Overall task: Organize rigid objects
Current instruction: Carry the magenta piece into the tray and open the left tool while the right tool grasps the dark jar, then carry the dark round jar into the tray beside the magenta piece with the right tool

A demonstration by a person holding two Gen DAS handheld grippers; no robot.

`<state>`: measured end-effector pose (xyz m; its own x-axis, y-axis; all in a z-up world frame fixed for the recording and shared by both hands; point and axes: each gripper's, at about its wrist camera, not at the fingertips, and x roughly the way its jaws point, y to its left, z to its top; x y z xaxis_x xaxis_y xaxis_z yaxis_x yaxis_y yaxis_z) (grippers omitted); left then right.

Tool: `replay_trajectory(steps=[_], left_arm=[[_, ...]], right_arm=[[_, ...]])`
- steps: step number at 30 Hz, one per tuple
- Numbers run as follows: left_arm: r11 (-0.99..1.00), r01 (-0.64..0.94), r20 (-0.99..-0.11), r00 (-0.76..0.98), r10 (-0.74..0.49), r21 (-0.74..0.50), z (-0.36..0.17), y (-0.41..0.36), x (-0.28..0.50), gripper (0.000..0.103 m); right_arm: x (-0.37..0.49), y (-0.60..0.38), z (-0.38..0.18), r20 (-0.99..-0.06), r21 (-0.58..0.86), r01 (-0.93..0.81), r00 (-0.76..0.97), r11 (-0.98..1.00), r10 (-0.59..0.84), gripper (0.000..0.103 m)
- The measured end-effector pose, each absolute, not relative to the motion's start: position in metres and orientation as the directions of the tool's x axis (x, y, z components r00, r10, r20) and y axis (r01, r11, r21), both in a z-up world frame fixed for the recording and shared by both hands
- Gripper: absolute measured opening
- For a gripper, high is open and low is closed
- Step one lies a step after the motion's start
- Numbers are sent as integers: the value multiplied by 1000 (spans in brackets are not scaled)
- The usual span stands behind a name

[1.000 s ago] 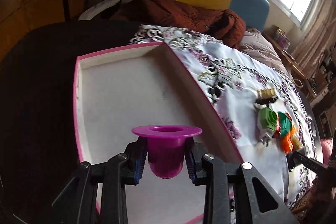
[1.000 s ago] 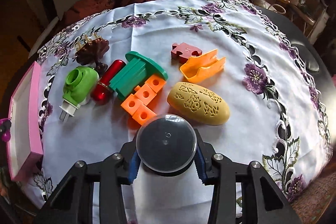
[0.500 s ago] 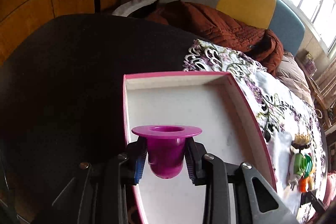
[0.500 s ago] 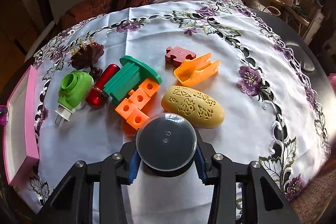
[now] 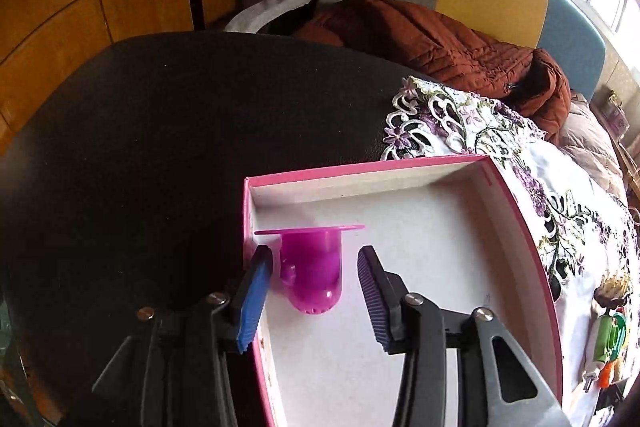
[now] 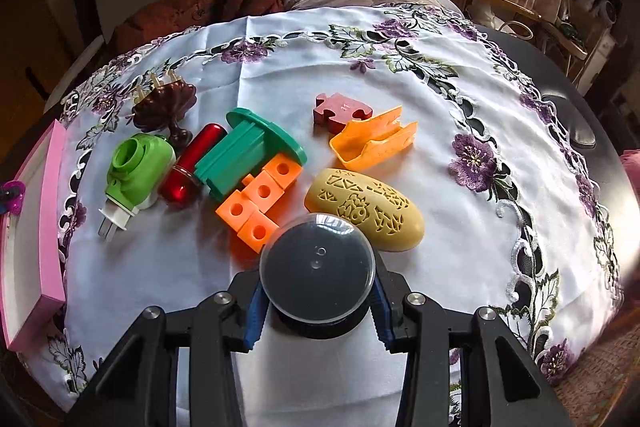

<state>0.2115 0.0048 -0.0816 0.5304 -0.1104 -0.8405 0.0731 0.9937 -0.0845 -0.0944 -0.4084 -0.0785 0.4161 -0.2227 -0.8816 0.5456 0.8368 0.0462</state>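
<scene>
The left tool (image 5: 316,289) stands wide: its jaws have just been opening, and the purple flanged cup (image 5: 313,269) sits between them with daylight on both sides, neither pad pressing it. The cup lies straight ahead of that tool, inside the pink-rimmed box (image 5: 532,235), tucked into the box corner nearest the left finger. Its long axis runs toward and away from the tool, rounded bottom nearest, flat flange at the far end, hard by the box's left wall. The left finger appears to hang outside that wall and the right finger over the box floor, so the coming withdrawal likely turns on backing straight out along the cup's axis without clipping the rim or nudging the cup.

The right tool (image 6: 318,297) is narrow, clamped on a dark round piece with a clear domed lid (image 6: 317,269). The box lies far to its left at the edge of the desk, so this tool's load has the longer trip. Beyond it on the embroidered cloth (image 6: 460,99) wait the green plug-in device (image 6: 136,171), red cylinder (image 6: 194,167), green flanged block (image 6: 248,157), orange cube piece (image 6: 258,195), yellow carved oval (image 6: 366,213), orange scoop (image 6: 374,143) and dark red puzzle piece (image 6: 340,109).

The puzzle piece carries small raised marks, too faint to read; no brand or label is legible elsewhere.
</scene>
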Motion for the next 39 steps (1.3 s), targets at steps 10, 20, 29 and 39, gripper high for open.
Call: replay_trajectory(steps=[10,20,29,39], left_arm=[[994,83,-806,583,-104,-68,-57,13,147,45],[995,57,-819,565,-103,-86,-55,18,86,45],[995,55,-825,556,-100,-83,-60,20,62,45],[995,58,-825,557,-98,-79,-61,24,54,45]], right_arm=[[-95,-410,-80,-883,76,549,425,832,-200,44],[-94,-408,-79,-877,43,545,422,838,-230,44],[-93,-401,-79,-870,5,523,423,852,-255,44],[-94,-395,-79,-870,19,497,435,867,-230,44]])
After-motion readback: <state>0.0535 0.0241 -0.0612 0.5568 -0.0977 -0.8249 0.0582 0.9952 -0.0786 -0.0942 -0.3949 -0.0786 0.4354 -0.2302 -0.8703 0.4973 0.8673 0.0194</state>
